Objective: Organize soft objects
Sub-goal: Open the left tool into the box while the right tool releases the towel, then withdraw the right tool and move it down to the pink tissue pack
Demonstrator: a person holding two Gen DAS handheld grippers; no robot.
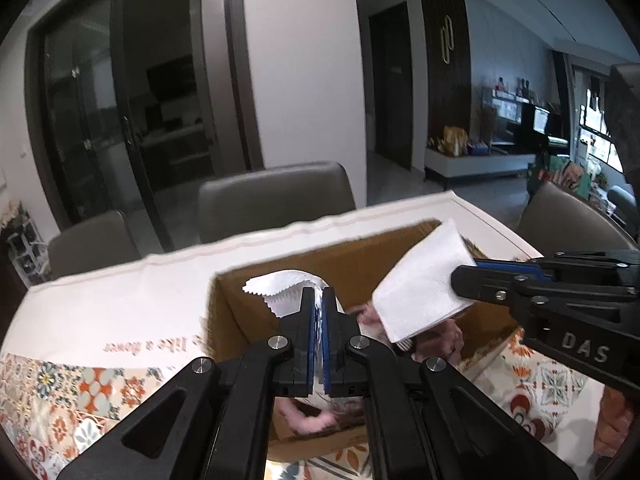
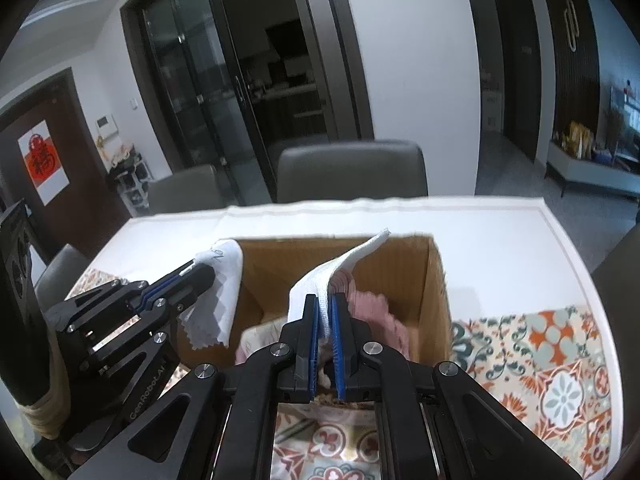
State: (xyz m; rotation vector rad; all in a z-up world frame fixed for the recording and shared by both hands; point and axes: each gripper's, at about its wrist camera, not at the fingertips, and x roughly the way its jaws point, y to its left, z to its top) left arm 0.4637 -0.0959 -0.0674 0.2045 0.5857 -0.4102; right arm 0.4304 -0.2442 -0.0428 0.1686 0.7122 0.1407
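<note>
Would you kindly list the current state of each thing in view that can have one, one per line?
Left gripper: shut on the zigzag-edged cloth, above the box.
Right gripper: shut on the folded white cloth, above the box.
Cardboard box: open-topped, on the table, already holding pink fabric.
Glass sliding door: looks closed.

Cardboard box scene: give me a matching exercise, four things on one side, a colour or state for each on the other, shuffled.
Things:
1. left gripper
2. right gripper
3. cardboard box
4. pink item

States:
A. lying inside the box
B. open-topped, on the table
C. jaws shut on a zigzag-edged white cloth
D. jaws shut on a folded white cloth

Pairs: 1-C, 2-D, 3-B, 4-A
</note>
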